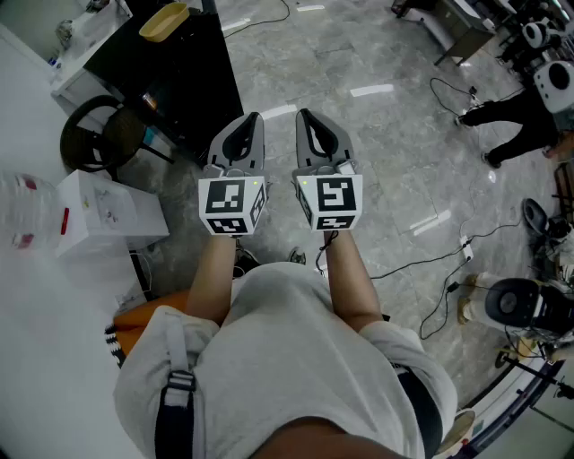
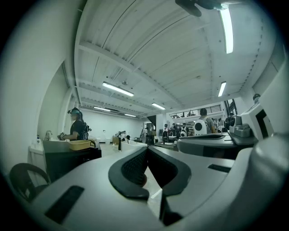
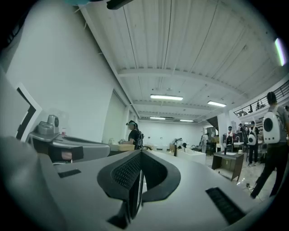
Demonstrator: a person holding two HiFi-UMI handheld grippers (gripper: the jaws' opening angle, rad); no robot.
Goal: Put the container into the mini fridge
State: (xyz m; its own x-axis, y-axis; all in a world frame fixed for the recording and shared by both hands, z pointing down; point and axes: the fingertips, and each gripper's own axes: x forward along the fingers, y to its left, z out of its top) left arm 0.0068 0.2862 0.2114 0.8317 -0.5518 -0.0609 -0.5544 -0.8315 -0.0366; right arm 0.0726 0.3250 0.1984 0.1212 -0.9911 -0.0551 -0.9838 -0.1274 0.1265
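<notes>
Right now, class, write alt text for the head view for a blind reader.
A person holds the left gripper and right gripper side by side, both shut and empty, over a grey floor. A white box sits at left.

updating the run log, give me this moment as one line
stage: not started | left gripper: shut, empty | right gripper: shut, empty | pose: side by side | yellow container: on black table

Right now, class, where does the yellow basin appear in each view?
Head view: yellow basin, top left, on the black table.
Left gripper view: left of middle, beside a standing person.
Right gripper view: left of centre, just left of the jaw tips.
Shared landmark: the black table beneath it.
</notes>
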